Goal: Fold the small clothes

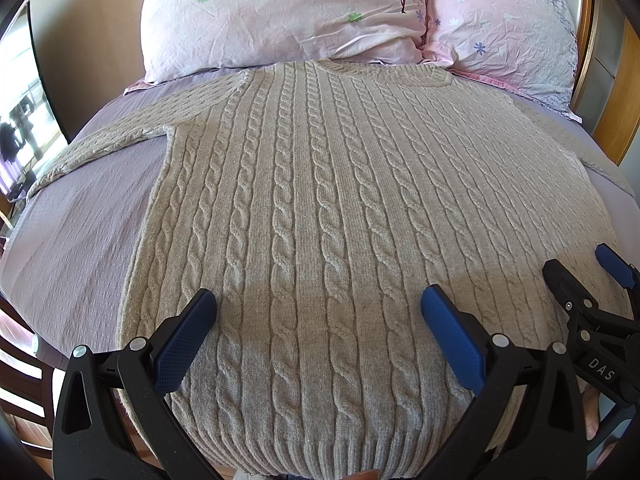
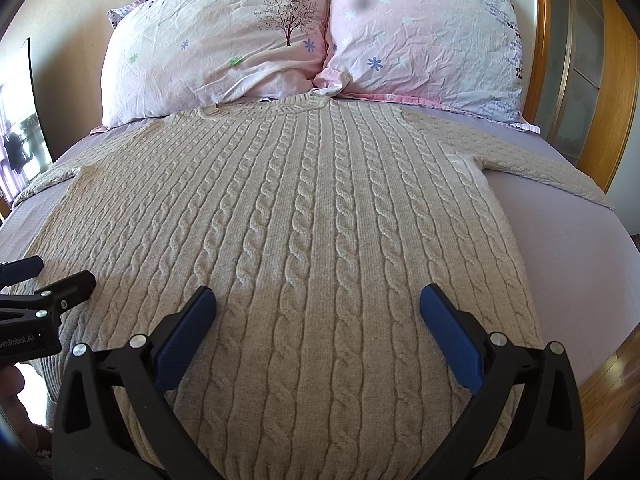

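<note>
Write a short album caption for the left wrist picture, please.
Open left tool poised over a cable-knit sweater spread flat on the bed, pillows behind.

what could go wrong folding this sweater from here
1. The beige cable-knit sweater is thick; the open left hand-held gripper may pinch only its top layer.
2. Both sleeves are spread wide; the right sleeve reaches the lilac bedsheet edge and could slide off.
</note>
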